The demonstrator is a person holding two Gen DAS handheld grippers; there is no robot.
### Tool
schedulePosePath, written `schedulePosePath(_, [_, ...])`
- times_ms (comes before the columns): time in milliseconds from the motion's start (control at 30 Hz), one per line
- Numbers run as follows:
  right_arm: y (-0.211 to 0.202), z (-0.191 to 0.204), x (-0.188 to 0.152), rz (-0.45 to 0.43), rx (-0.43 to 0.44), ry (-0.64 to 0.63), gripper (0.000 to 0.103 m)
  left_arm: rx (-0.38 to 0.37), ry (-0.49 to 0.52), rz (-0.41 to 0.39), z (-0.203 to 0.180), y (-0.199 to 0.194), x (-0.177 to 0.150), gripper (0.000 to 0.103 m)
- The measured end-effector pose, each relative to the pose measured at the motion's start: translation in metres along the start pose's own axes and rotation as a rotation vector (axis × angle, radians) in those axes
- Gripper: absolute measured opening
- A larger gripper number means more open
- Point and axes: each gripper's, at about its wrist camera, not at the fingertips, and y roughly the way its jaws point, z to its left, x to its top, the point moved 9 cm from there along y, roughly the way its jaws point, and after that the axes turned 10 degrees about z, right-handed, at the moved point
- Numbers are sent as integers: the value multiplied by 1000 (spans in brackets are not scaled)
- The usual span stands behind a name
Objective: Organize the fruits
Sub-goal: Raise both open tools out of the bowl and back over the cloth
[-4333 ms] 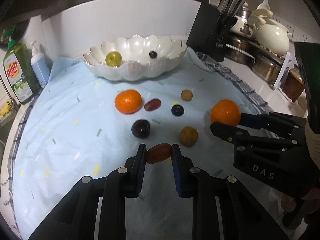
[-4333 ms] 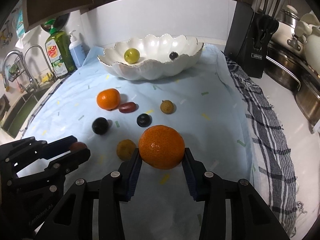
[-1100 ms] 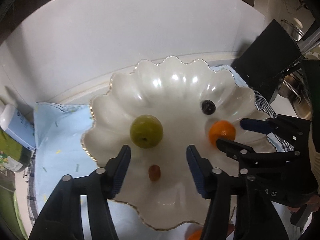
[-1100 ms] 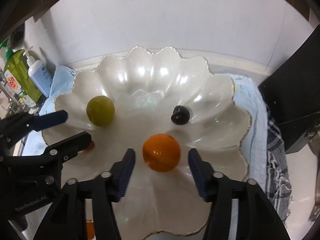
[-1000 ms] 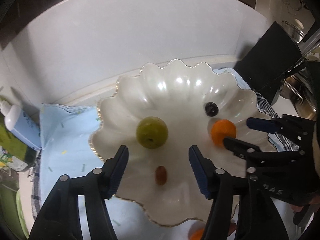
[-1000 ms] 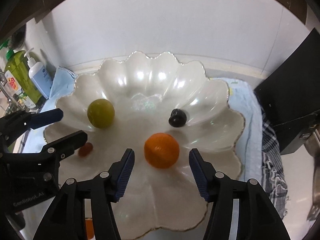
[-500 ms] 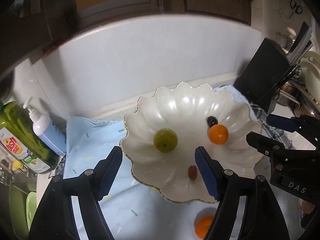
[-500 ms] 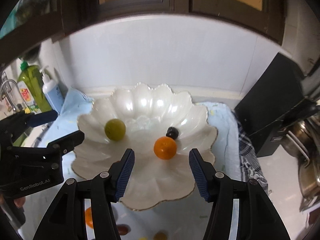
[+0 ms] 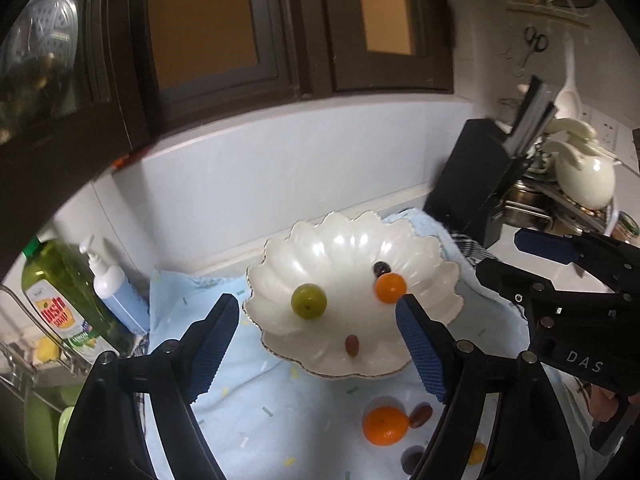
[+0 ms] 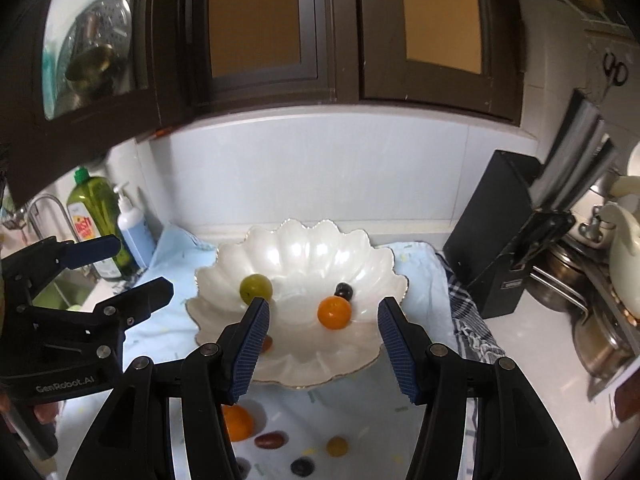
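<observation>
Open air above scalloped bowl, knife block right, bottles left, cabinets perhaps close overhead

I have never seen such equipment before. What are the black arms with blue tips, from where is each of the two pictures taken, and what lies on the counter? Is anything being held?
No robot is here: a person holds a hand-operated two-finger gripper in each hand, and a wide-angle camera on each one looks forward along its fingers. One picture comes from the left gripper, the other from the right gripper; each also shows the other gripper at its side.

On a light blue cloth stands a white scalloped bowl. Inside it lie a green fruit, an orange, a dark grape and a reddish grape. More fruit waits on the cloth, including another orange.

Nothing is held. Both grippers are open, and the left jaws have just been opening with nothing between them.
</observation>
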Motion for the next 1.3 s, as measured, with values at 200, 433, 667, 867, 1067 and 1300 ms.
schedulePosePath(200, [-29, 4, -11, -44, -28, -10, 58, 9, 18, -60, -1, -27, -8, 85])
schedulePosePath(433, [-56, 15, -28, -78, -61, -27, 58, -5, 44, -96, -6, -48, -20, 88])
schedulePosePath(667, [-70, 23, -48, -76, -57, -9, 58, -41, 79, -120, -14, -64, -36, 88])
schedulePosePath(867, [-71, 31, -73, -48, -60, -3, 58, -54, 121, -120, -20, -67, -55, 88])
schedulePosePath(1067, [-69, 32, -96, -18, -72, 24, 58, -98, 133, -82, -25, -58, -80, 88])
schedulePosePath(1300, [-60, 37, -122, 34, -56, 46, 58, -122, 199, -78, -34, -52, -100, 84])
